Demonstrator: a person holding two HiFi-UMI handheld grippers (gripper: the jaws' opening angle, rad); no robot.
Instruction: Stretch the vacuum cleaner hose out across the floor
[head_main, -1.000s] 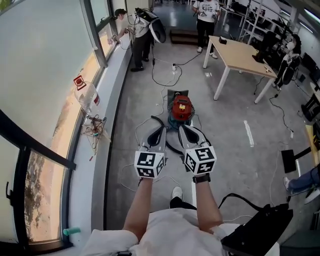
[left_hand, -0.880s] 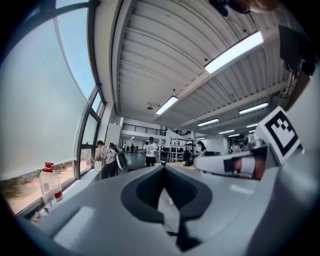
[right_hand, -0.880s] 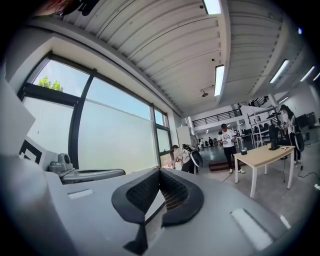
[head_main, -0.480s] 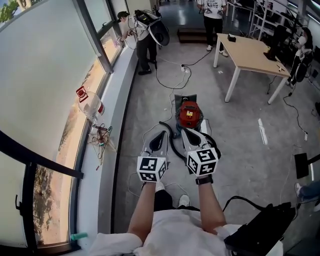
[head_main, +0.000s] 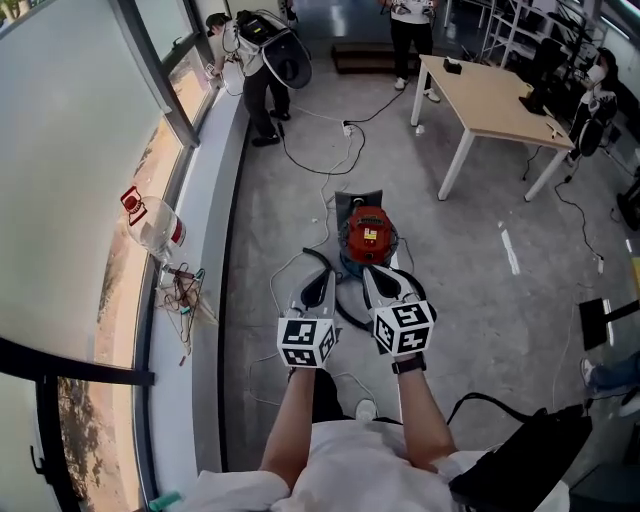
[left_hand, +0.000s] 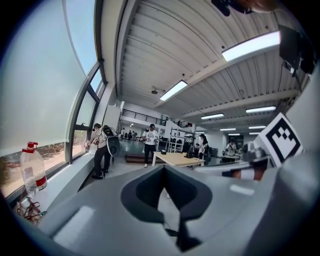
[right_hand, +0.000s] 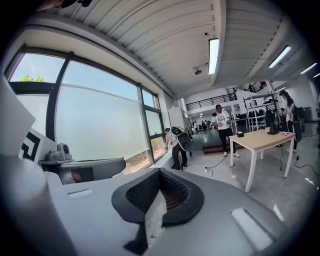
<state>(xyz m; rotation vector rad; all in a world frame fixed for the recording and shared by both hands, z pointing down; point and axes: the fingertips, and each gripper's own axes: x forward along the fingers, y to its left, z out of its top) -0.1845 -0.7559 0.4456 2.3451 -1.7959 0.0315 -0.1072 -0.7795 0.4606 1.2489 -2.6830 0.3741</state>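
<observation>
Right, nearest first: both forearms reach fwd over the floor (head_main: 470, 300), w/ the left tool (head_main: 320, 272) and right tool (head_main: 374, 272) held side by side, roughly level. Both are fully closed and empty; each tool's own view shows the jaws pressed together w/ nothing between them. That reads as a carry pose, prob. to keep them compact until there's something to grab. Just beyond the tips, and partly under them in the head view, lies the black vacuum hose (head_main: 341, 303), looped in a loose curl on the concrete, so the stretch isn't started yet. It sits bunched there because it runs from the red vacuum cleaner (head_main: 366, 232), which stands upright just past the loop. A thin power cable (head_main: 310, 160) trails from behind the vac toward the window side, presumably to a socket. Left, a plastic bottle (head_main: 155, 225) sits on the window ledge (head_main: 190, 330). Further off, right, a wooden surface (head_main: 500, 100), w/ people standing at the far end.
</observation>
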